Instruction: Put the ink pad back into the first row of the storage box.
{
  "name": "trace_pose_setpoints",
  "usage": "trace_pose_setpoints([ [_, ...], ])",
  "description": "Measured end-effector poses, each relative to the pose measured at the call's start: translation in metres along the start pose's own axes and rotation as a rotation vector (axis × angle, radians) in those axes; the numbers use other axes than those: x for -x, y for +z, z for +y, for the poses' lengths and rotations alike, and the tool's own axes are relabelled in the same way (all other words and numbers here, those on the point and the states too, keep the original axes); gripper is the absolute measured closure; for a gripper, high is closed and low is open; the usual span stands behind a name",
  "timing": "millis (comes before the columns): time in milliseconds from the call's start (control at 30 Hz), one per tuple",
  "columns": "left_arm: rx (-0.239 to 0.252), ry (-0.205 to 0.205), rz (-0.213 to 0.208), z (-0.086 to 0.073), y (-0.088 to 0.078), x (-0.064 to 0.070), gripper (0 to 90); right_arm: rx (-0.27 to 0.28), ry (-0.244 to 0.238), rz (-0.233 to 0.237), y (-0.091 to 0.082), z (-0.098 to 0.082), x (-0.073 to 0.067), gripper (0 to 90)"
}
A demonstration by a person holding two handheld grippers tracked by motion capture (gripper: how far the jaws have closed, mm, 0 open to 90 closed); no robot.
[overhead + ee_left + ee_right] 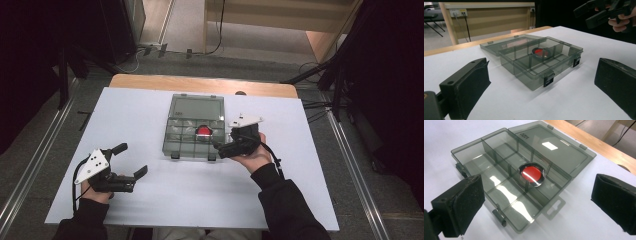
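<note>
Left gripper (131, 159): I hold it near the table's near-left corner, jaws spread wide, nothing between them, well apart from the box.
Right gripper (218, 145): mine sits just beside the box's near-right corner, jaws parted and empty, aimed at the disc.
Box (193, 131): smoky clear organiser at the table's middle, lid (196, 106) laid flat toward the far edge, two latches on the near wall.
Disc (531, 174): red with a dark rim, tilted inside a compartment on the box's right side.
Risk: I judge a jaw could catch a divider (510, 168) going in, dragging the light box across the sheet, since my left holds nothing steady.
Risk two: pinched on its slanted rim, the disc may well flip out.
Hard to make out: reflections blur the divider layout; whether the disc leans on a wall, I cannot tell.
</note>
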State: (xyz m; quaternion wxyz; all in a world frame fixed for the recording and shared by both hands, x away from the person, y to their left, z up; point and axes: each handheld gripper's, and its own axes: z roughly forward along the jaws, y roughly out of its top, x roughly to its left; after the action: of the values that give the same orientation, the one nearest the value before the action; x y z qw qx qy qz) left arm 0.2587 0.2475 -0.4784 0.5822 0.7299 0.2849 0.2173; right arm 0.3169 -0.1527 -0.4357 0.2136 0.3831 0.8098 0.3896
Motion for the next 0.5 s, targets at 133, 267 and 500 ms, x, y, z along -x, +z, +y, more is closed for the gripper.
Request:
trace_pose_setpoints([
  [133,-0.002,0.001,0.002,0.000,0.000,0.000,0.0,0.000,0.025,0.000,-0.009,-0.010,0.003,0.0],
  [267,-0.002,0.002,0.003,0.000,0.000,0.000,0.0,0.010,0.024,-0.020,-0.015,-0.022,0.006,0.0],
  [500,-0.003,0.002,0.005,0.000,0.000,0.000,0.0,0.023,0.059,-0.024,-0.032,-0.046,0.012,0.0],
])
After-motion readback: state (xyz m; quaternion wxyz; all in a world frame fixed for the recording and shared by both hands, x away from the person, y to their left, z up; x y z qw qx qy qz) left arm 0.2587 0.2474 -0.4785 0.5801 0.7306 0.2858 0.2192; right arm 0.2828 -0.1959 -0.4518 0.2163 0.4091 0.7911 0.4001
